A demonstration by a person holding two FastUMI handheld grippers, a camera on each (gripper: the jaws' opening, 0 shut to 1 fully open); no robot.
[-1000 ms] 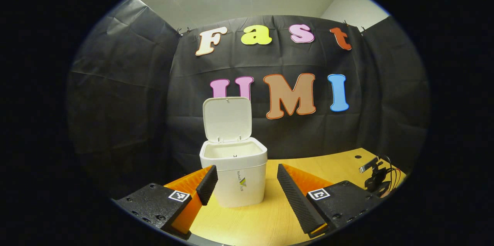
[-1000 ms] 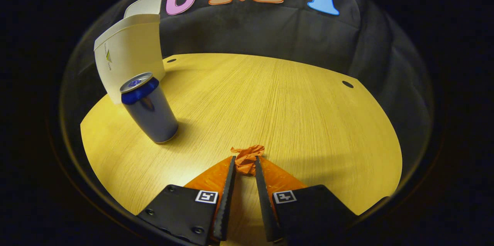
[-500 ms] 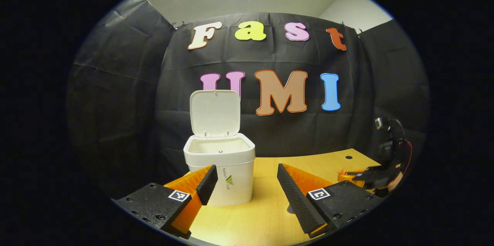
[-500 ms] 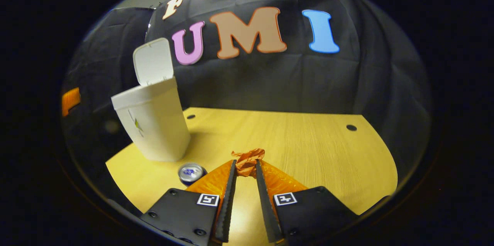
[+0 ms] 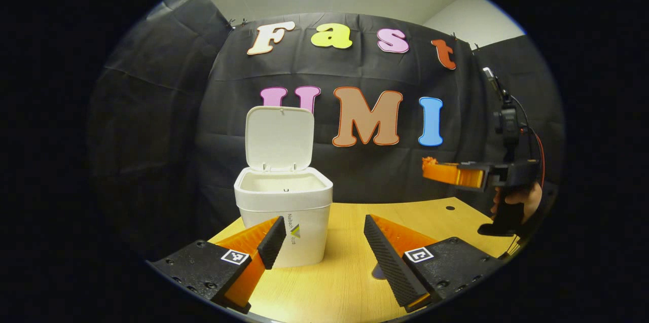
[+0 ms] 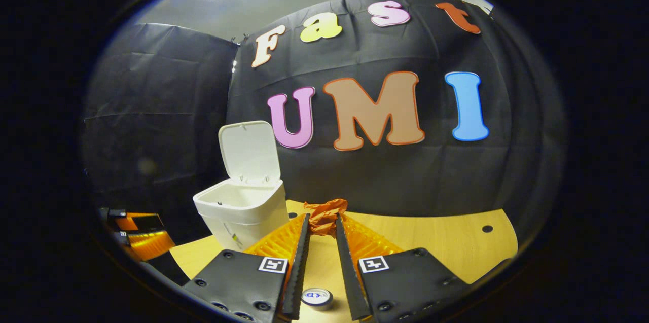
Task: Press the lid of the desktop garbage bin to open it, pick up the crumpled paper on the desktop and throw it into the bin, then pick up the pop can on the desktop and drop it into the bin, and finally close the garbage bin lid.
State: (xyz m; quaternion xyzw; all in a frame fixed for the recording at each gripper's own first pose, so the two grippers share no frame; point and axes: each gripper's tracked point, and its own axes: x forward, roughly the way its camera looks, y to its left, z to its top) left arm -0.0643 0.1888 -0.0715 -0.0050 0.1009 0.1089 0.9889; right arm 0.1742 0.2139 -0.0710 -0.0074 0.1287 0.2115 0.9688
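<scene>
- Right gripper (image 6: 323, 221): we see its fingers closed onto the crumpled paper (image 6: 324, 212), held above the desktop (image 6: 446, 242).
- Garbage bin (image 6: 242, 211): we note it white, left of the paper, lid (image 6: 248, 151) upright.
- Pop can (image 6: 317, 297): we see its top, low between the fingers.
- Left gripper (image 6: 137, 234): at far left; we cannot judge its jaws.

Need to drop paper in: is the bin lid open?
Open: the lid stands upright behind the bin, showing its inside.
</scene>
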